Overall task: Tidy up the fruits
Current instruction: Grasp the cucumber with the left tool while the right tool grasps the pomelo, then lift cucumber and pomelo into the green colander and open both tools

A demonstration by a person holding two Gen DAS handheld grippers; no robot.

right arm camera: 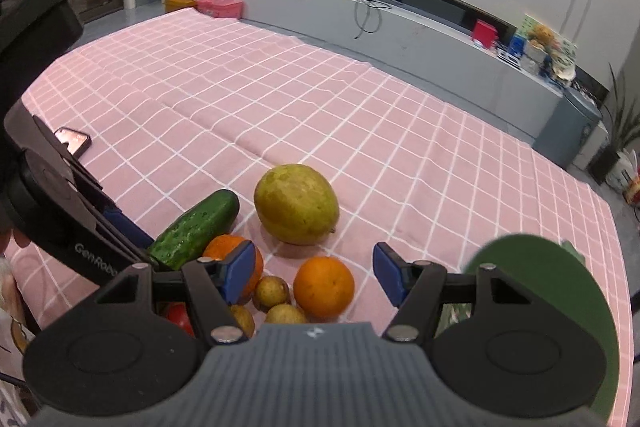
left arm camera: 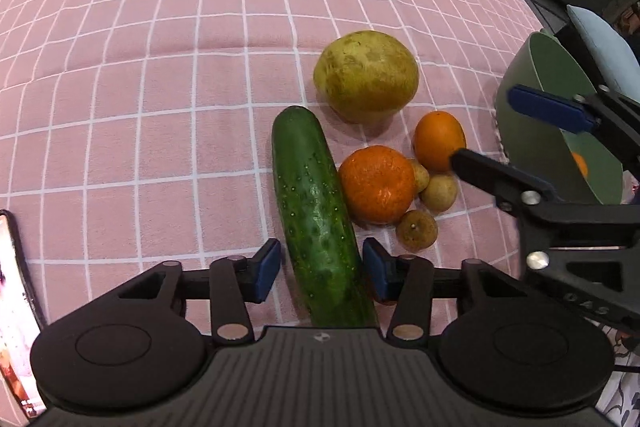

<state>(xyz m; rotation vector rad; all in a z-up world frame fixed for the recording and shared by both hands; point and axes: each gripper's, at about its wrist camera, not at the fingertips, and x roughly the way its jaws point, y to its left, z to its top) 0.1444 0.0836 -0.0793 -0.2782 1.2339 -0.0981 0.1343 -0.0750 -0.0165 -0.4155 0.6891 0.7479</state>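
A green cucumber [left arm camera: 316, 203] lies on the pink checked cloth, and my left gripper [left arm camera: 320, 273] straddles its near end. A thin gap shows at the left pad, so it is open. To its right are a ribbed orange [left arm camera: 378, 183], a smooth orange [left arm camera: 438, 141], small brown fruits [left arm camera: 416, 229] and a big yellow-green fruit [left arm camera: 366, 75]. My right gripper [right arm camera: 316, 273] stands open around the smooth orange [right arm camera: 324, 287], with room on both sides. Its fingers also show beside that orange in the left wrist view. A green bowl [left arm camera: 532, 67] tilts at the right.
A phone [left arm camera: 12, 307] lies at the cloth's left edge. A red fruit [right arm camera: 176, 315] peeks out under the right gripper's left finger. A piece of orange shows inside the bowl [right arm camera: 520, 255]. A grey TV bench with clutter runs beyond the table's far edge.
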